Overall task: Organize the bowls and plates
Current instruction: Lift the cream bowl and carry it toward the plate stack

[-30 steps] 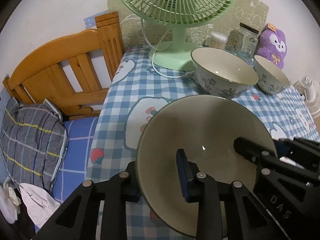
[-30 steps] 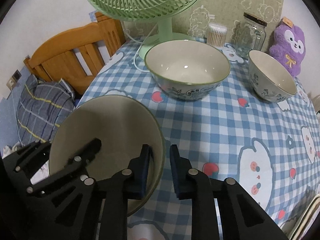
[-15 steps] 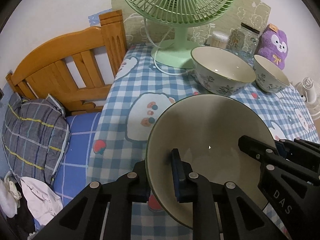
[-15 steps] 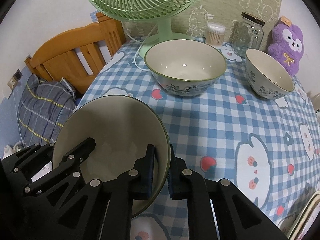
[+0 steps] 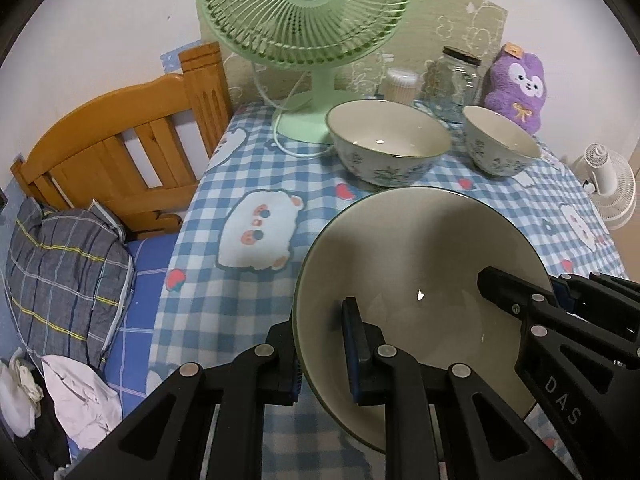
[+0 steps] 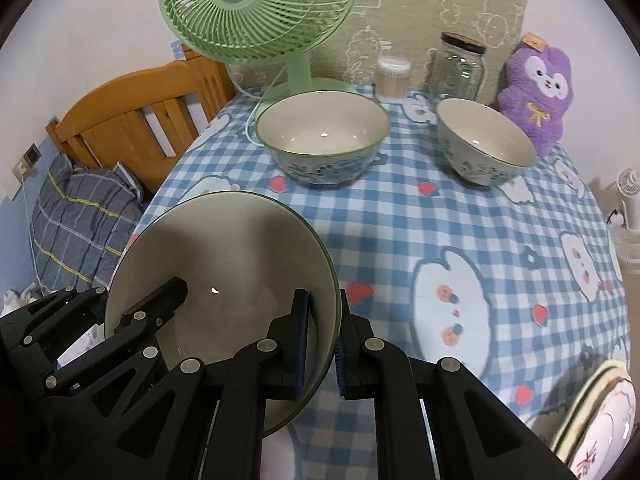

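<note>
Bowl (image 5: 420, 264) underside hidden (both tools gripping)

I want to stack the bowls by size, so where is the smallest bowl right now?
The smallest bowl stands at the table's far right in both views, just in front of the purple plush toy and right of the medium bowl.

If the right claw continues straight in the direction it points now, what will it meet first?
Probably the large floral bowl before the green fan, though depth is unclear. The right claw already clamps the held bowl by its rim.
</note>
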